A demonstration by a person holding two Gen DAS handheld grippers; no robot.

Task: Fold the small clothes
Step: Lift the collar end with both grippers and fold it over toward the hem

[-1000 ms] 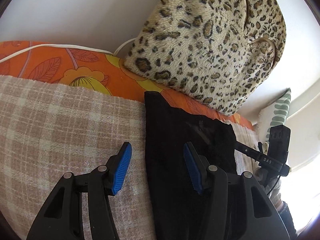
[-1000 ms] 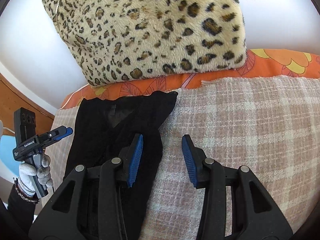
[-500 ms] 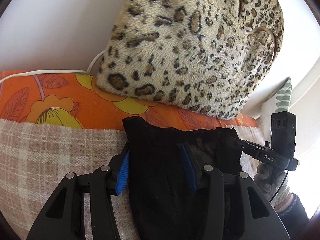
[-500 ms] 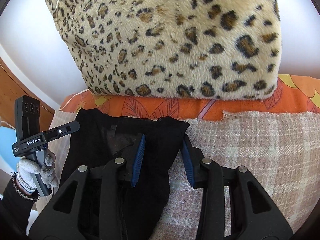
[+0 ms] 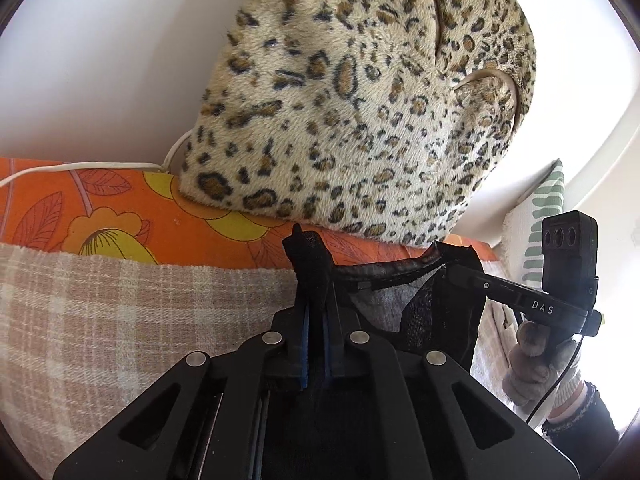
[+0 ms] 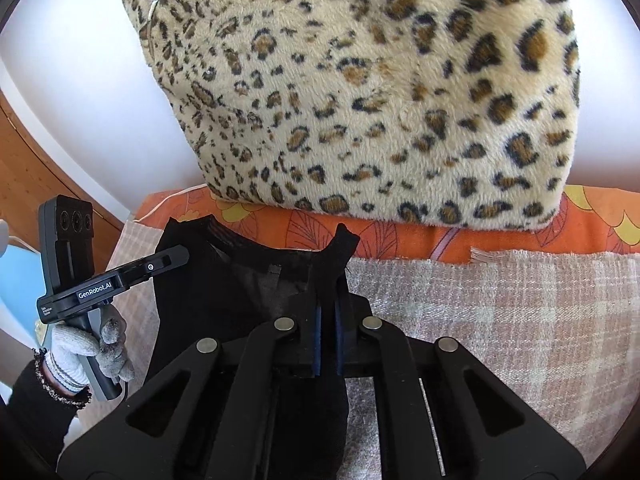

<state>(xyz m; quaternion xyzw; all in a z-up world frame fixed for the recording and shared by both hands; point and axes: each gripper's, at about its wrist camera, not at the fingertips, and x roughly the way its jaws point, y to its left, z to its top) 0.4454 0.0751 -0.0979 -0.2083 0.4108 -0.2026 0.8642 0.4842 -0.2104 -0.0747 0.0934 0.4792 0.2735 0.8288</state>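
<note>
On the bed, nearest each lens, both sets of jaws stand clamped. The left gripper (image 5: 315,344) pinches one upper corner of the black garment (image 5: 436,312), and the right gripper (image 6: 327,332) pinches the other corner, a nub of cloth poking up past each pair of blue pads (image 6: 318,336). A second ago both pairs stood apart over the flat cloth; they have since shut, and the pinched edge now rides off the checked blanket (image 5: 140,312), sagging between the two grips. This suggests the grasp is complete and the first fold can begin. Each gloved hand (image 6: 86,344) shows in the opposite view. Beyond the garment, the orange floral sheet (image 5: 120,216) runs along the bed's far edge, where a leopard-print plush cushion (image 6: 380,92) leans against the white wall (image 5: 100,60).
</note>
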